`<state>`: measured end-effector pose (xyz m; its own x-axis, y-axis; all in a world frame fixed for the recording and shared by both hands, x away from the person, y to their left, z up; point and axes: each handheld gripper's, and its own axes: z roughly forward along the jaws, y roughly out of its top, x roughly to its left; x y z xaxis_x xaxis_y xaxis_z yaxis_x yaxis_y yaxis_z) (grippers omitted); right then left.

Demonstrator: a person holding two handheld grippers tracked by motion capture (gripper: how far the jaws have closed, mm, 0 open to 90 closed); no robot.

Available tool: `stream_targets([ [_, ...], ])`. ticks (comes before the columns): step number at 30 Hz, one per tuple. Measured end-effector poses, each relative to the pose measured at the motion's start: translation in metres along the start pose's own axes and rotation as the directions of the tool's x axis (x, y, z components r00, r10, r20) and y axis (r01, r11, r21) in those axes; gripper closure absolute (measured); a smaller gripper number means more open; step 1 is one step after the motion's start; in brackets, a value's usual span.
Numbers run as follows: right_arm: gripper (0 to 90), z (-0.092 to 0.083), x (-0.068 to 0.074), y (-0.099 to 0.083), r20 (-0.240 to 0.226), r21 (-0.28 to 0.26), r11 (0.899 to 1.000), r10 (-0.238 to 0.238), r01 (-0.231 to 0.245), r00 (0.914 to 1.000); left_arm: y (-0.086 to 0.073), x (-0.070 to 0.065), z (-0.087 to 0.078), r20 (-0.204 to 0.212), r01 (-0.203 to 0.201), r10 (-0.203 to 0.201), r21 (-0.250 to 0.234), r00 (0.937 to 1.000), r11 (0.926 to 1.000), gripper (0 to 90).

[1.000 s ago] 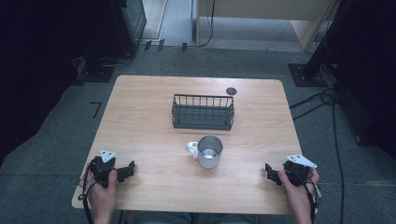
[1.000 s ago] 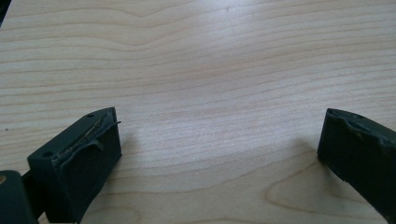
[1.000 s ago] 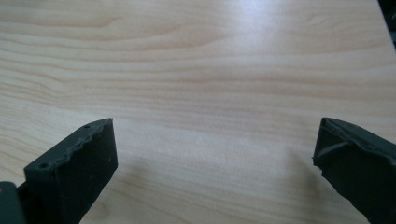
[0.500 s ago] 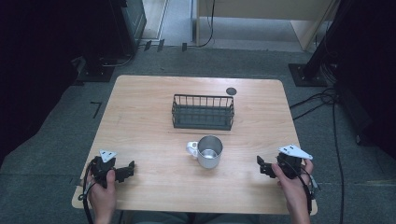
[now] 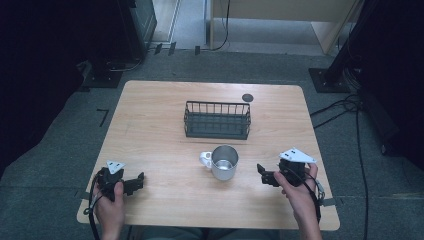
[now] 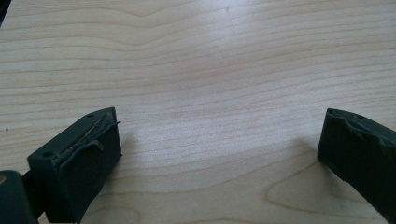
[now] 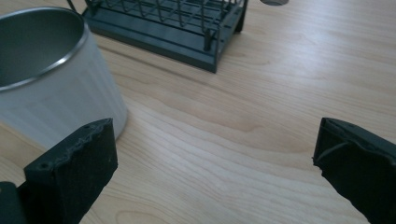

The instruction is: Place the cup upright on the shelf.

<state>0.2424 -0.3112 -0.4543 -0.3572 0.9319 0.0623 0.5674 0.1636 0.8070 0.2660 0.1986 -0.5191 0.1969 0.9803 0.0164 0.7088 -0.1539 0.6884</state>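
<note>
Holding your black two-jaw right gripper (image 5: 263,175) near the table's right front, you had its jaws spread wide and empty, pointed at the upright brushed-metal mug with a white handle (image 5: 223,162) just beside them. Your left gripper (image 5: 137,182) sat well apart at the left front, jaws equally wide over bare wood, gripping nothing. Behind the mug stood the dark wire rectangular basket (image 5: 217,120) on the light wooden table (image 5: 150,125), a small dark round disc (image 5: 247,97) beyond it.
</note>
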Motion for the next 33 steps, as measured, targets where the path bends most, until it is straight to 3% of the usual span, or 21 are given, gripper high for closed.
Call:
stream_targets([
  [8, 0.0, 0.002, 0.015, 0.01, -0.062, -0.024, 1.0, -0.016, 0.014, 0.998, 0.0, 0.0, 0.0, 0.0, -0.001, 0.001, 0.0, 1.0, 1.0, 0.0],
  [17, 0.0, 0.004, 0.034, 0.017, -0.147, -0.038, 0.998, -0.054, 0.049, 0.9876, 0.0, 0.0, 0.0, 0.0, 0.0, 0.0, 0.0, 1.0, 1.0, 0.0],
  [33, 0.0, 0.029, 0.062, 0.028, -0.225, -0.022, 0.995, -0.098, 0.096, 0.9695, 0.0, 0.0, 0.0, 0.0, 0.0, 0.0, 0.0, 1.0, 1.0, 0.0],
])
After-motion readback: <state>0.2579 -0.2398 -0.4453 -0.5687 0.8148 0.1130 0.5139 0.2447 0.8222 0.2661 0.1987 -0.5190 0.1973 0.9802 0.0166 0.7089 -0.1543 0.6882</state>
